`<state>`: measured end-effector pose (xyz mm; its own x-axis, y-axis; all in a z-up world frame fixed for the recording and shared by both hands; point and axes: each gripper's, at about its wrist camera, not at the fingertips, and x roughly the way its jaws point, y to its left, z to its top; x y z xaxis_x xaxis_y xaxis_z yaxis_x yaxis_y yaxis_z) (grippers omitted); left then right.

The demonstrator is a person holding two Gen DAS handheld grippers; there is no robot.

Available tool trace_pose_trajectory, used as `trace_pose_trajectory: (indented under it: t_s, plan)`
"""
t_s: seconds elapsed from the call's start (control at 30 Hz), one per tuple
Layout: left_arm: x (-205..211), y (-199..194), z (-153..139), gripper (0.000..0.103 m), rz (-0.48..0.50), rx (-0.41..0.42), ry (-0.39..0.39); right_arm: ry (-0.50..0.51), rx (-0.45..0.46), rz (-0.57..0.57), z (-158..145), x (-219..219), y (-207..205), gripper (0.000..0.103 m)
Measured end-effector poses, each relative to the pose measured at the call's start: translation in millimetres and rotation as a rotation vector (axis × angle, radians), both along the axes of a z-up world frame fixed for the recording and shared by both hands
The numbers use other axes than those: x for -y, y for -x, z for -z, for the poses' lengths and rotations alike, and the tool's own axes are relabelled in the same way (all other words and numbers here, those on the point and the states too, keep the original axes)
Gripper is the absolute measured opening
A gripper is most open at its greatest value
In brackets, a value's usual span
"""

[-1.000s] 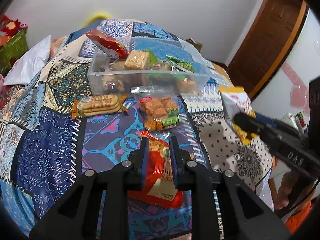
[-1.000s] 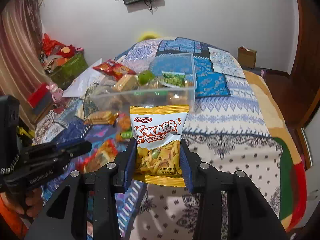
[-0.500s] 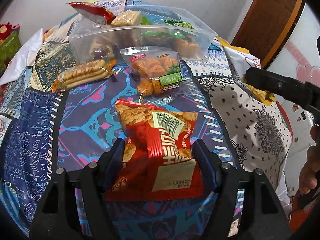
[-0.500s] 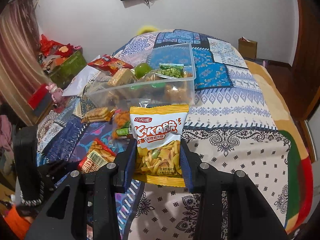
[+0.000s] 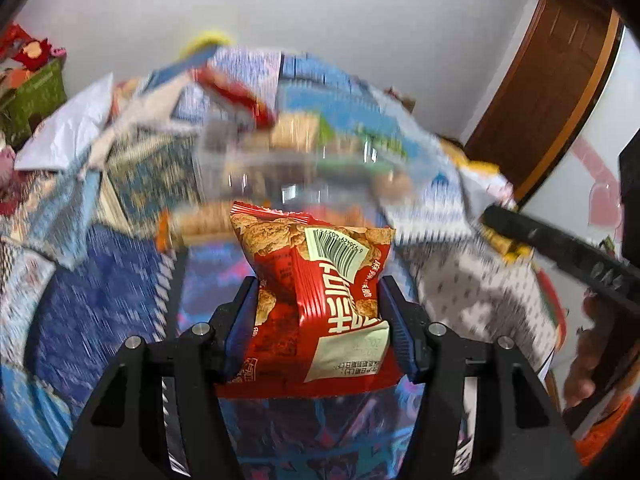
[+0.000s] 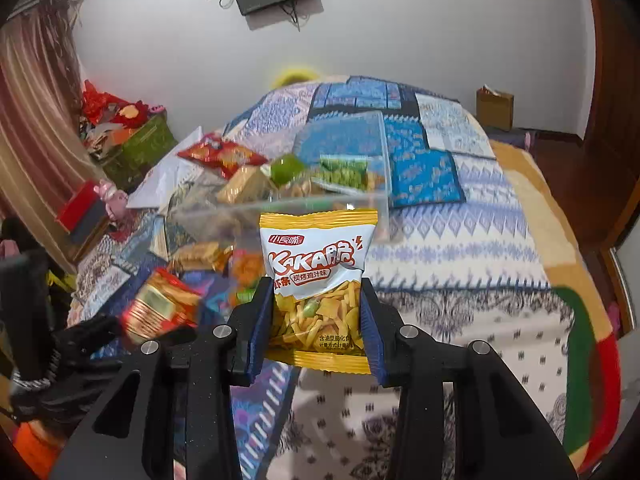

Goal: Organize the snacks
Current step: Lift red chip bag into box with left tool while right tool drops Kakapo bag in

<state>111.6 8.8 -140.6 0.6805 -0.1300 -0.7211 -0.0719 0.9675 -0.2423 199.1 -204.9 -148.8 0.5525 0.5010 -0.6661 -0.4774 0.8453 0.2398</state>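
Observation:
My left gripper (image 5: 318,300) is shut on a red snack bag (image 5: 316,292) and holds it up above the bed; it also shows in the right wrist view (image 6: 160,308). My right gripper (image 6: 318,300) is shut on a yellow and white chips bag (image 6: 318,276), held in the air. A clear plastic box (image 6: 320,200) with several snacks in it stands on the quilt beyond both bags, blurred in the left wrist view (image 5: 304,160). A biscuit pack (image 6: 198,256) and an orange snack pack (image 6: 246,270) lie in front of the box.
The patterned quilt (image 6: 460,248) covers the bed. A green box (image 6: 140,152) and red items stand at the left by the curtain. A brown door (image 5: 560,92) is at the right. A cardboard box (image 6: 494,110) stands past the bed.
My left gripper closed on the red snack bag and lifted it off the quilt. My right gripper kept hold of the chips bag and stayed almost in place.

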Motion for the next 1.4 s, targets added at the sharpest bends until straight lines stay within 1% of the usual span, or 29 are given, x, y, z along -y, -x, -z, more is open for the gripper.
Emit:
trace_pose_trajectory:
  t_s: [0.2, 0.27, 0.33, 0.43, 0.57, 0.7, 0.83, 1.0, 1.13, 1.17, 1.27, 1.37, 1.4]
  plan:
    - [-17.2, -28.7, -37.1, 0.059, -0.019, 0.088, 0.008, -0.019, 0.050, 0.003, -17.7, -11.2, -18.0, 0.037]
    - [-19.8, -40.7, -46.4, 0.059, -0.025, 0.113, -0.010, -0.024, 0.064, 0.001, -23.0, -15.1, -24.3, 0.037]
    - [-24.0, -51.5, -51.5, 0.059, -0.033, 0.124, -0.018, -0.024, 0.078, 0.003, -28.1, -20.5, -32.9, 0.037]
    - [-29.1, -70.3, -57.3, 0.059, -0.042, 0.133, -0.006, -0.026, 0.089, 0.006, -33.0, -26.7, -46.2, 0.037]
    - [-33.5, -96.5, -59.6, 0.059, -0.045, 0.138, -0.015, -0.022, 0.095, 0.011, -34.9, -37.1, -66.9, 0.037]
    - [-34.4, -123.4, -54.5, 0.059, -0.040, 0.136, -0.022, -0.017, 0.085, 0.009, -30.8, -46.6, -87.0, 0.037]
    - [-33.0, -146.2, -45.3, 0.059, -0.038, 0.124, -0.042, -0.011, 0.054, 0.003, -19.8, -58.2, -108.7, 0.037]
    - [-34.2, -174.0, -28.1, 0.059, -0.038, 0.100, -0.012, 0.017, 0.009, -0.006, -1.6, -73.3, -131.5, 0.037]
    - [-34.0, -191.3, -14.8, 0.059, -0.049, 0.079, -0.025, 0.061, -0.010, 0.004, 11.9, -83.1, -145.5, 0.037]
    - [-35.2, -195.9, -11.2, 0.059, -0.053, 0.070, -0.027, 0.067, -0.014, 0.014, 15.3, -82.7, -147.9, 0.037]
    - [-40.6, -205.4, 0.8, 0.060, -0.065, 0.031, -0.001, 0.067, -0.044, 0.011, 22.1, -81.1, -152.7, 0.038]
    - [-46.0, -204.2, 4.4, 0.065, -0.091, 0.033, 0.017, 0.081, -0.049, 0.012, 23.8, -81.0, -152.7, 0.039]
    - [-47.5, -202.9, 3.2, 0.069, -0.099, 0.035, 0.019, 0.082, -0.055, 0.005, 22.4, -80.4, -151.1, 0.040]
